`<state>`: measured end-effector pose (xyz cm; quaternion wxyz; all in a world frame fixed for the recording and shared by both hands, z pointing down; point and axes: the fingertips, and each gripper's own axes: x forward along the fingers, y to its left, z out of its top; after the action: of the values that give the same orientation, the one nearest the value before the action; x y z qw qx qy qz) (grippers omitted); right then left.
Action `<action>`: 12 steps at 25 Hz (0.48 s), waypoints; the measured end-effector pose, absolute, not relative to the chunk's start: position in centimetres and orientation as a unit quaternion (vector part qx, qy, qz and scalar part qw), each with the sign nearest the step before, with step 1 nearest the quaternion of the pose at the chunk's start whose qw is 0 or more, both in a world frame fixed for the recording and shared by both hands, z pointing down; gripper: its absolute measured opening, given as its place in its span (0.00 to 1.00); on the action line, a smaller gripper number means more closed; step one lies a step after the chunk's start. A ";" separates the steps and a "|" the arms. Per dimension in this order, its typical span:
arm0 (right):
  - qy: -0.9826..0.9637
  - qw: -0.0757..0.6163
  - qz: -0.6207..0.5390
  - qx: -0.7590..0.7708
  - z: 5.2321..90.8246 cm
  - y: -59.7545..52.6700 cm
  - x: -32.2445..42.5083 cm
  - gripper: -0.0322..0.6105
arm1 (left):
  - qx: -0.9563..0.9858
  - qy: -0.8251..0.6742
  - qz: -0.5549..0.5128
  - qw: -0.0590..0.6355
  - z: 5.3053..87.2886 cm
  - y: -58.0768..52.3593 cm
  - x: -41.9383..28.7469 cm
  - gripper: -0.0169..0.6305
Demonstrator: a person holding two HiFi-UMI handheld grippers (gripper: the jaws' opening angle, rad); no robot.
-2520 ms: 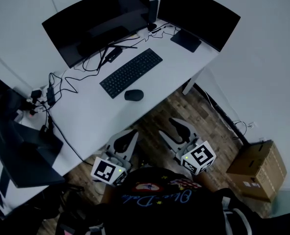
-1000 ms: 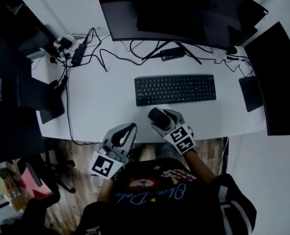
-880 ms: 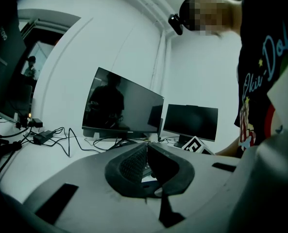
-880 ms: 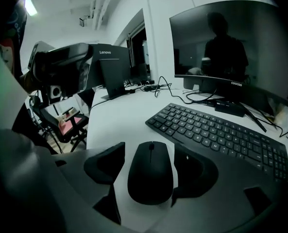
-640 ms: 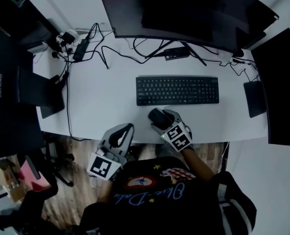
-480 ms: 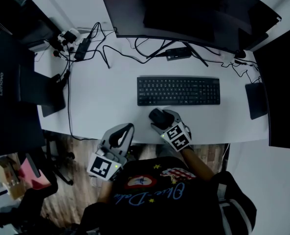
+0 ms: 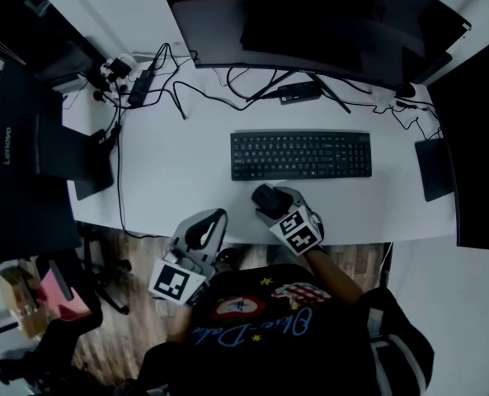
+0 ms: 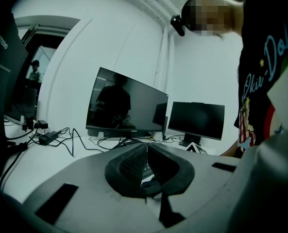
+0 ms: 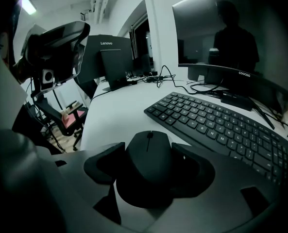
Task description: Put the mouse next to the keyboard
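A matt white desk stands over a wood-plank floor, with black cables strewn along its back edge under a wide curved monitor. The flat black keyboard lies square to the front edge. The mouse, a smooth rounded black shell with a slim scroll wheel, is just in front of the keyboard's left half, near it but apart. The right gripper has its grey curved jaws, tipped with dark pads, pressed against the mouse's two sides. Its own view shows this plainly, though the mouse's rear is hidden there. The head view covers most of the mouse with jaws and marker cube. Whether the mouse rests on the desk cannot be told. The left gripper hangs beyond the desk's front edge, its jaw tips meeting on nothing
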<state>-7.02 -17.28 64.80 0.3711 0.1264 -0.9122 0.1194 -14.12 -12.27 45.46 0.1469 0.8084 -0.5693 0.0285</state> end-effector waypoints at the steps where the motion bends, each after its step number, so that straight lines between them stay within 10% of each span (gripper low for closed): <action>1: -0.912 0.369 0.119 0.130 64.6 -17.5 -6.8 0.49 | 0.809 -0.568 0.030 0.146 45.4 -12.3 -14.0 0.03; 12: -0.920 0.322 0.126 0.186 61.0 -20.8 -3.4 0.49 | 0.830 -0.540 0.023 0.140 44.8 -14.9 -10.9 0.03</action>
<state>-3.39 -20.77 61.04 0.3215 0.1865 -0.9197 0.1263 -10.89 -14.85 44.83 0.1397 0.8296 -0.5401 0.0233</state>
